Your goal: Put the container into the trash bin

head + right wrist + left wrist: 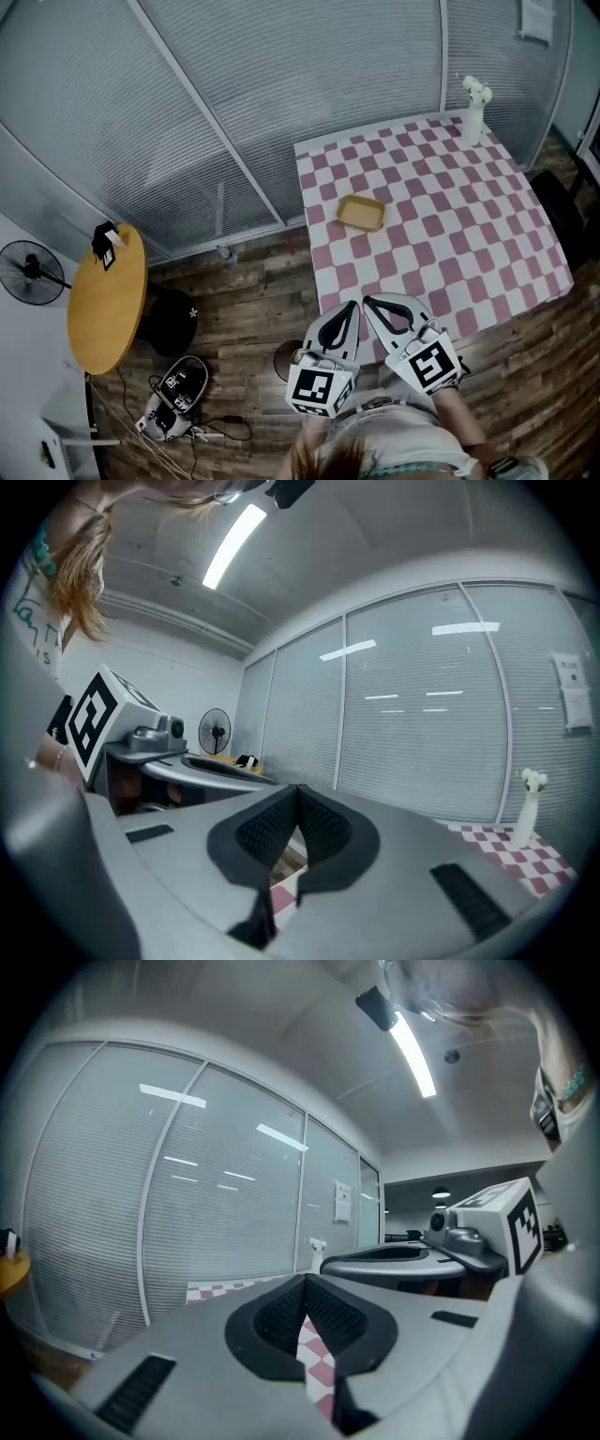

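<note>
Left gripper [349,309] and right gripper [370,304]: jaws closed, empty. Container [361,213] lies well ahead of fingertips; arriving unopened risks shoving it away.

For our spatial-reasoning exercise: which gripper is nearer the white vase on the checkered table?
Right. The right gripper is at the table's near edge, diagonally across from the vase; the left gripper is beside it, farther away.
</note>
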Demonstrator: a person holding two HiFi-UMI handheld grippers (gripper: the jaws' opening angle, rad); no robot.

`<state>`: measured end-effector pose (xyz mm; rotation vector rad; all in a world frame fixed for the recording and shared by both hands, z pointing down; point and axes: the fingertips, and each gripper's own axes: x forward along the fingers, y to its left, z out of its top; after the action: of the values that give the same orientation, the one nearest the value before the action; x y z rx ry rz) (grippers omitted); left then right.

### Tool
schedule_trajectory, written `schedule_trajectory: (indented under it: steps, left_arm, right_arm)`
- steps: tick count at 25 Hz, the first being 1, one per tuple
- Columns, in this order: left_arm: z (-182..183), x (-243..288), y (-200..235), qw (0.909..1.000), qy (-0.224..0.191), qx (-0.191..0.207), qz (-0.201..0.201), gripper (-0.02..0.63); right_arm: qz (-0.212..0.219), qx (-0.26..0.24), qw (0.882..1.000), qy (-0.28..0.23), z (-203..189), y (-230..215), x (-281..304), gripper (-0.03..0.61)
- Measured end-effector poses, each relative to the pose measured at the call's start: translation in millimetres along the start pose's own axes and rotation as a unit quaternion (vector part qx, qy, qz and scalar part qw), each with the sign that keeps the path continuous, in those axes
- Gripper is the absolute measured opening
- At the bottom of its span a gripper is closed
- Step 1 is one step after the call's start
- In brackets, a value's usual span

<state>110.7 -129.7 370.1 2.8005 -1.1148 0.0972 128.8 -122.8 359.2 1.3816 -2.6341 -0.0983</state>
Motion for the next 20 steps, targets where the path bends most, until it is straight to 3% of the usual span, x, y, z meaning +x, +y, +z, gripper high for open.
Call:
schedule_trajectory:
  steps: [20]
  left_arm:
    - [-5.8, 74.2, 42.9, 0.9972, 0.021, -0.022, 0.069, 0.006]
  right_arm:
    - [0.078, 0.008, 0.997, 0.008, -19.5, -68.1, 63.0, -0.006]
